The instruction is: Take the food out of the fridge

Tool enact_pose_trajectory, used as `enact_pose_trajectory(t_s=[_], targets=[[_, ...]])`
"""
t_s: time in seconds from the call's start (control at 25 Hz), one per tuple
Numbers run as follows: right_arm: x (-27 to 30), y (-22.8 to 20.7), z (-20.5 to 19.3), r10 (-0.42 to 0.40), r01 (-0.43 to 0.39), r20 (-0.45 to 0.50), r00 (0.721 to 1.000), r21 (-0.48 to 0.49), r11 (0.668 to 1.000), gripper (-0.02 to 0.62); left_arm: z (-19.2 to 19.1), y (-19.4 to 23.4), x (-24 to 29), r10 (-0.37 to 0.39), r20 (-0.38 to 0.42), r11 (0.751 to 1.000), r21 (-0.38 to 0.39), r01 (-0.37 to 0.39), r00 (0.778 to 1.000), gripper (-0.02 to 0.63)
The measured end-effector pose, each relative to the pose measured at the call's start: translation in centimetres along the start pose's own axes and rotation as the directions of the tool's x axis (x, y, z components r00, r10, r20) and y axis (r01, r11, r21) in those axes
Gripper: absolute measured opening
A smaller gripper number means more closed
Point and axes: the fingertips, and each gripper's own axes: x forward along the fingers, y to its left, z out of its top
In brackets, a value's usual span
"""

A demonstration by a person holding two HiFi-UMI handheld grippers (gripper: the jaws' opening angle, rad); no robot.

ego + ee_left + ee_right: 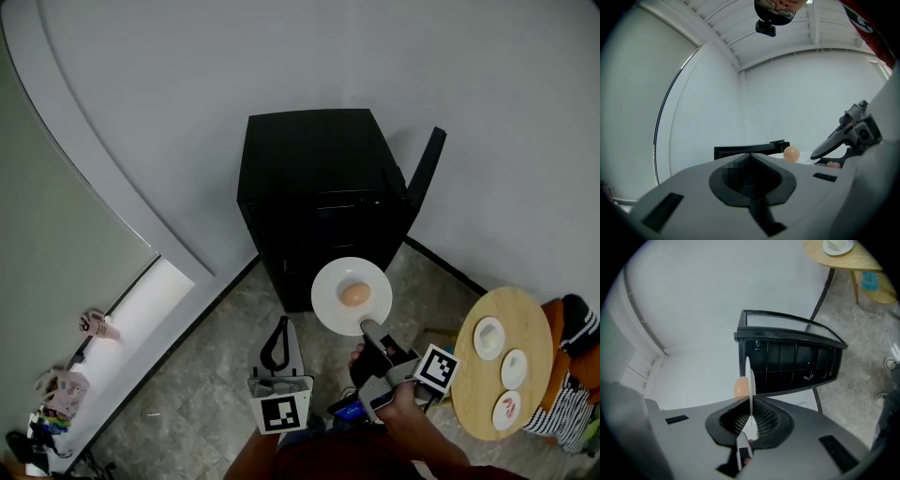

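Note:
A black mini fridge (319,178) stands against the wall with its door (424,173) swung open to the right. In front of it my right gripper (367,328) is shut on the rim of a white plate (337,309) that carries a round peach-coloured piece of food (354,293). The right gripper view has the plate (749,376) edge-on between the jaws of the right gripper (751,401), the food (740,386) on its left side and the open fridge (787,362) beyond. My left gripper (277,337) hangs left of the plate, shut and holding nothing. Its own view catches the food (791,153).
A round wooden table (487,375) with three small white dishes stands at the right, also in the right gripper view (853,261). A person in striped clothing (562,403) is beside it. Bags and small items (56,394) lie on the floor at far left.

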Motion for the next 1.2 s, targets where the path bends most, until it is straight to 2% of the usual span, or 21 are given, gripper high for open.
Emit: enact_pose_trajectory(t_s=[1.2], targets=[[0.23,-0.26,-0.08,0.003,-0.003,-0.024,1.0,-0.021,1.0,0.034,-0.49,-0.15,0.47,-0.004,0.002,1.0,-0.006,0.004,1.0,0.014]])
